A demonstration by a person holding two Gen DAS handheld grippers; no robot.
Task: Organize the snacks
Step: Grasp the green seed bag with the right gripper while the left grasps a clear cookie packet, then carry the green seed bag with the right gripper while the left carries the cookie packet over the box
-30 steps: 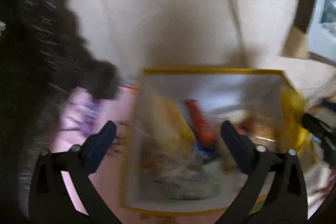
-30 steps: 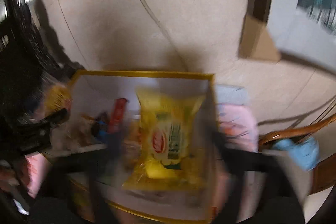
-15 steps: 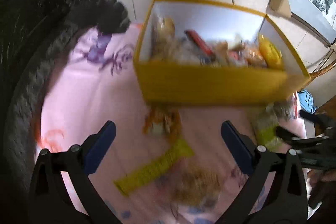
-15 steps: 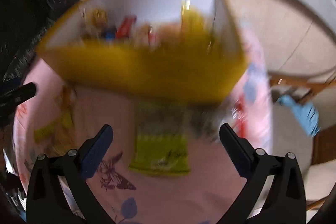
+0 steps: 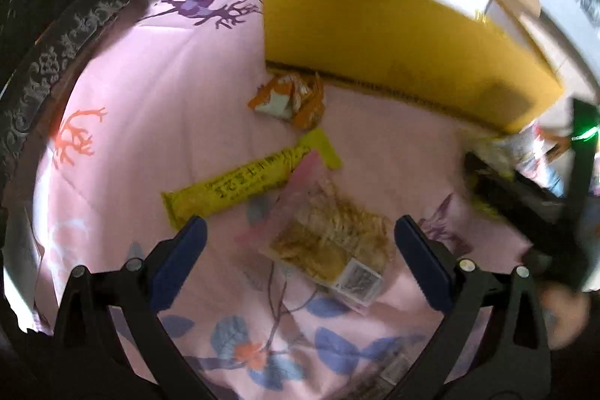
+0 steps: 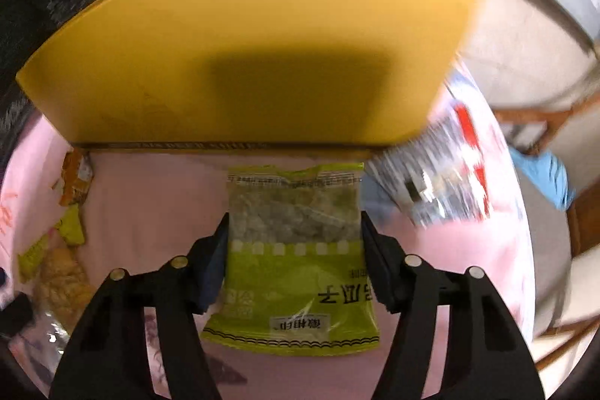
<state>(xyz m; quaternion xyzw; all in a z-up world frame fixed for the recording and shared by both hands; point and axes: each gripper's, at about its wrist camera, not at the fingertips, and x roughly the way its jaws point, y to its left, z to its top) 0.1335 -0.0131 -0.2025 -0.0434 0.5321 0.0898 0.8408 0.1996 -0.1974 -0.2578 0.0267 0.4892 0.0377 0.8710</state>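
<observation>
Lowered since a moment ago, both claws, off the yellow box (image 5: 393,36) toward the pink cloth (image 5: 150,107). Left claw (image 5: 300,257) spread wide, empty, above a clear cracker packet (image 5: 330,238) beside a yellow stick pack (image 5: 232,186). Right claw (image 6: 294,246) just narrowed, pads flanking a green snack bag (image 6: 296,261) lying before the box; contact unclear.

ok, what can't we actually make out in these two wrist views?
- Yellow box contents: both views, hidden behind its near wall.
- Silver-red packet: right wrist view, motion-blurred, unreadable.
- Right gripper: left wrist view, blurred, its jaws unclear there.
- Green packet edges: pad contact hard to confirm.
</observation>
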